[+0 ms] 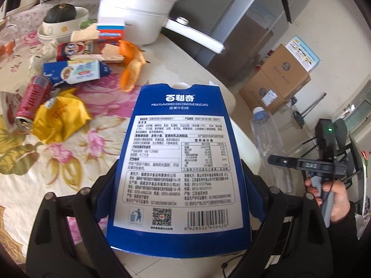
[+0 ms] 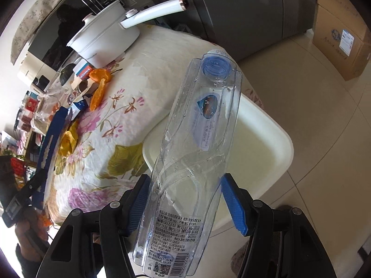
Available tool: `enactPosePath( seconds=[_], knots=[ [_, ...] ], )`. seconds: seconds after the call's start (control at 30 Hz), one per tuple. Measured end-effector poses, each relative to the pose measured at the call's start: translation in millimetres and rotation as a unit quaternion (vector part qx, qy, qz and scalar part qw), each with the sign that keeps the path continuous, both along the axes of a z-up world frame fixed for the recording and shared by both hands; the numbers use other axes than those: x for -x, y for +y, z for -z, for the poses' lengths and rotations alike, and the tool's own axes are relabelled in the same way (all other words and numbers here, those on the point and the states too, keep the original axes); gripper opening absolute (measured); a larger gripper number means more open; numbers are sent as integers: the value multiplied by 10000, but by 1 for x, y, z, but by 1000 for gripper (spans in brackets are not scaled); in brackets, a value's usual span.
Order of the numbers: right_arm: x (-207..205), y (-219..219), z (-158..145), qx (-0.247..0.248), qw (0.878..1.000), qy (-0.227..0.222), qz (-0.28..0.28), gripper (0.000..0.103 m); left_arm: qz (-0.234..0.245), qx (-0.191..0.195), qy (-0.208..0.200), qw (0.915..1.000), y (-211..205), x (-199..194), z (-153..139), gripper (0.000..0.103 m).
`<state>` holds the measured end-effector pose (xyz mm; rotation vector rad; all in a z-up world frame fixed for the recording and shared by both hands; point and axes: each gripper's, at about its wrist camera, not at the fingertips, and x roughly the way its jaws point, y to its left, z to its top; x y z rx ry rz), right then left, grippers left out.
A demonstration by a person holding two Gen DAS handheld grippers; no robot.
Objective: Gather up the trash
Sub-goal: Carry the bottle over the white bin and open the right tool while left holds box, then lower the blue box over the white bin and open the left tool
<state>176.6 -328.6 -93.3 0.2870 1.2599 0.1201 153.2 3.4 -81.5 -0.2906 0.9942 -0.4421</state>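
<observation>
My left gripper (image 1: 178,185) is shut on a flat blue biscuit box (image 1: 178,157), back label facing me, held above the table edge and a white bin (image 1: 245,148). My right gripper (image 2: 185,206) is shut on an empty clear plastic bottle (image 2: 197,143) with a blue neck, held over the white bin (image 2: 262,143). The bottle (image 1: 266,134) and the right gripper (image 1: 301,164) also show at the right of the left wrist view. On the floral tablecloth (image 1: 46,162) lie a red can (image 1: 30,104), a yellow wrapper (image 1: 58,118), orange peel (image 1: 132,69) and small cartons (image 1: 76,71).
A white pot (image 1: 136,11) with a long handle stands at the table's back, beside a bowl holding a dark squash (image 1: 60,14). Cardboard boxes (image 1: 278,78) sit on the tiled floor by a grey fridge (image 1: 250,23). The bin stands against the table's edge.
</observation>
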Motion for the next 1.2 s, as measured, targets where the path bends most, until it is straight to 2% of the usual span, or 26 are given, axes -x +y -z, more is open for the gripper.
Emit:
enactPosePath(
  seconds=[0.23,0.33,0.37,0.43,0.53,0.93,1.2],
  knots=[
    [-6,-10,31,331,9987,365,160,66,415,-86,166,9990,-41,3,12,92],
    [-10,-15,44,267,9979,544,218,56,578,-125,237,9980,-56,2,17,92],
    [-11,-17,46,229,9976,604,269,55,625,-144,254,9976,-61,2,19,92],
    [-11,-23,47,144,9969,660,393,63,715,-180,304,9968,-69,0,23,92],
    [-9,-26,40,106,9973,588,421,67,839,-248,376,9955,-82,-2,28,92],
    [10,-56,30,519,9965,506,425,72,1326,-424,725,9876,-147,-23,61,92],
    [16,-82,26,624,9948,488,642,76,1448,-445,669,9862,-154,-30,73,93]
  ],
)
